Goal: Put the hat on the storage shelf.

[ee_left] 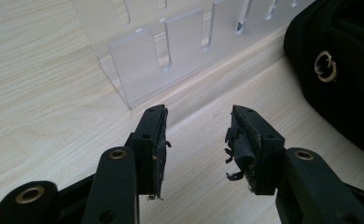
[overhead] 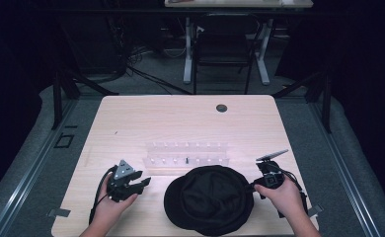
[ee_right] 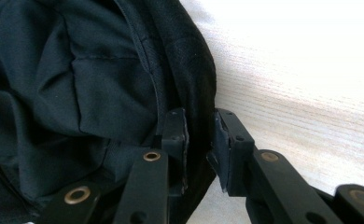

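The black cap (overhead: pixel 209 199) lies at the table's (overhead: pixel 131 118) near edge. The right gripper (ee_right: pixel 199 135) pinches its rim, seemingly only thinly, so the cloth could slip out on lifting. The left gripper (ee_left: pixel 196 135) stands open, empty, beside the clear rack (ee_left: pixel 171 56).

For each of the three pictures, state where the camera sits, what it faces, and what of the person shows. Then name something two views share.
High view: above the person's side, looking forward and down on the table; both forearms, left tool and right tool show.
Left gripper view: on the left tool, facing the clear rack; its open jaws show.
Right gripper view: on the right tool, facing the black cap; its jaws pinch the cap's edge.
Shared: the cap appears in all three views.
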Available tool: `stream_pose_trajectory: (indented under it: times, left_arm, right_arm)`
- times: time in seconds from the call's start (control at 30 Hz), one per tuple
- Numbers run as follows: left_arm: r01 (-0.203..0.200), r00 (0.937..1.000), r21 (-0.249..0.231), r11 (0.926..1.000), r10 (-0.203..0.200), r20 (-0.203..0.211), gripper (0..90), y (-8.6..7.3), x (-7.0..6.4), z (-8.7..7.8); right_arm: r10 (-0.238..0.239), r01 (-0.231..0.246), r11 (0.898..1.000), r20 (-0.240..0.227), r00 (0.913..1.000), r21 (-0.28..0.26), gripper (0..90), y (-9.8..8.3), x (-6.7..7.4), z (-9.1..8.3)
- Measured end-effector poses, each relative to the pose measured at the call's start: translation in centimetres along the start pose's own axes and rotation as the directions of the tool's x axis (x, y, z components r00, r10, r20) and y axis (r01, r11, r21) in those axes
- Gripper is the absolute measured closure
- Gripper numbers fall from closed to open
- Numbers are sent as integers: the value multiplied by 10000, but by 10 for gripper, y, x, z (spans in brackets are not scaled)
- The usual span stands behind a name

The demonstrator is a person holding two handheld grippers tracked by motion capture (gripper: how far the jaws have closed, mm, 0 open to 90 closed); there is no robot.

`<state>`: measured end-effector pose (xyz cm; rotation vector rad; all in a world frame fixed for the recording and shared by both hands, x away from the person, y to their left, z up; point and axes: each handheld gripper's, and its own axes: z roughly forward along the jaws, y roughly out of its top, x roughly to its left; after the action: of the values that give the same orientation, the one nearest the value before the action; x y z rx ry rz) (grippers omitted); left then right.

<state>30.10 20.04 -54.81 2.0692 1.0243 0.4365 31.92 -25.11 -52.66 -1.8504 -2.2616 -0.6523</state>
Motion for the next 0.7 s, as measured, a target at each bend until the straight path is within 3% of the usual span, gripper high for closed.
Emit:
stream_pose_trajectory:
  times: [0.07, 0.1, 0.13, 0.17, 0.3, 0.57, 0.6, 0.63, 0.7]
  left_arm:
    - [-23, 10000, 14, 10000, 23, 11, 560, 0, 0, 0]
    - [-20, 10000, 19, 10000, 20, 17, 560, 0, 0, 0]
    - [-20, 10000, 19, 10000, 20, 17, 560, 0, 0, 0]
    - [-29, 10000, 33, 10000, 29, 29, 560, 0, 0, 0]
    - [-13, 10000, 13, 10000, 13, 30, 560, 0, 0, 1]
    - [2, 10000, 56, 10000, -2, 37, 560, 0, -1, 2]
    - [5, 9999, -6, 10000, -5, -158, 560, -1, -3, 3]
    - [-22, 10000, 104, 9999, 21, 52, 560, 0, -2, 2]
    - [-49, 10000, 127, 9999, 49, 55, 560, 0, -1, 2]
  right_arm:
    - [-190, 189, 9989, 20, 9998, 422, 746, 4, -2, 1]
    - [273, -274, 9996, -97, 9996, -91, 743, 2, 0, 6]
    - [273, -274, 9996, -97, 9996, -91, 743, 2, 0, 6]
    - [-81, 81, 9989, 4, 10000, 464, 736, 6, -2, 5]
    - [-86, 84, 9971, 23, 10000, 757, 735, 8, -2, 7]
    - [-148, 149, 9964, -17, 9999, 834, 710, 12, -4, 8]
    - [-117, 114, 9974, 43, 9999, 706, 705, 12, -2, 9]
    - [-201, 198, 9971, 29, 9998, 733, 706, 12, -2, 8]
    - [-342, 334, 9954, 72, 9994, 893, 708, 14, -2, 7]
